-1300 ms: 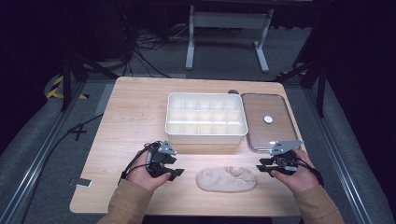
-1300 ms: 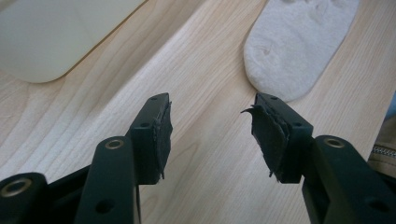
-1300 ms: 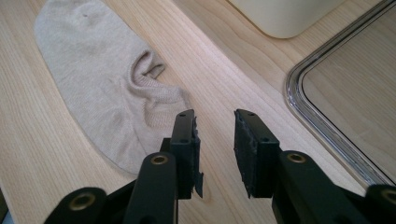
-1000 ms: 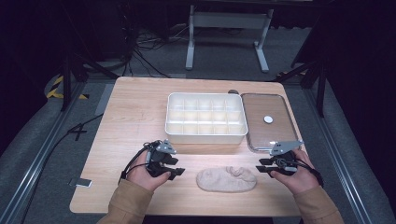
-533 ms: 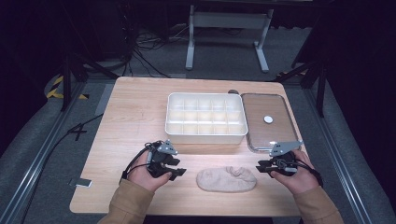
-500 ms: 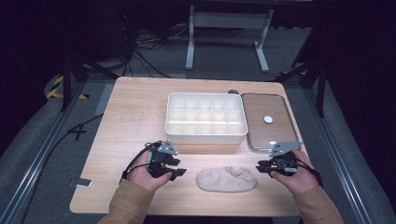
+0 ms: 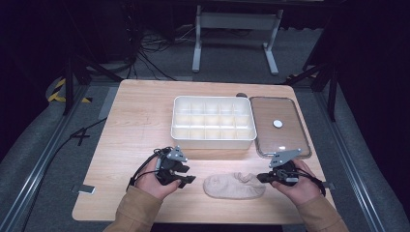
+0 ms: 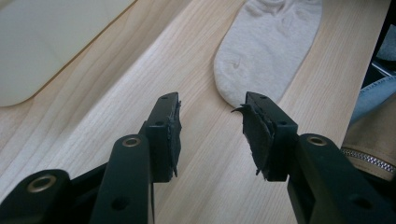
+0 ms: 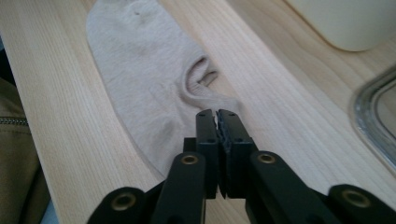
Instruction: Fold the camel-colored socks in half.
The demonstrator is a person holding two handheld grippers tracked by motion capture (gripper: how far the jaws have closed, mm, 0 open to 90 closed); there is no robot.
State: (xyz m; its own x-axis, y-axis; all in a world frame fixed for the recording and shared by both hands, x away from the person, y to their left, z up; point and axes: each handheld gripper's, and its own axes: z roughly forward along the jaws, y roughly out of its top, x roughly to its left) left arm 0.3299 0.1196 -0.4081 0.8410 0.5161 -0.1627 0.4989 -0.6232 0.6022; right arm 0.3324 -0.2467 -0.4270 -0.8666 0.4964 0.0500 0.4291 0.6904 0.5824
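A beige ankle sock (image 7: 234, 186) lies flat near the table's front edge, between my two grippers. My left gripper (image 7: 189, 175) stands open just left of the sock's toe (image 8: 261, 51); its jaws (image 8: 210, 105) have only bare wood between them. My right gripper (image 7: 262, 178) is at the sock's right end. Its jaws have just been closing and now meet (image 9: 217, 113) on the edge of the sock (image 9: 140, 70) beside its opening, pinching the fabric there.
A white compartmented box (image 7: 212, 123) stands behind the sock at mid-table. Its clear lid (image 7: 278, 126) lies flat to the right of it. The table's front edge runs close behind my hands, and tan sleeves come in from below.
The right gripper's jaws have closed at the sock's right end. The left gripper and the sock have hardly moved.
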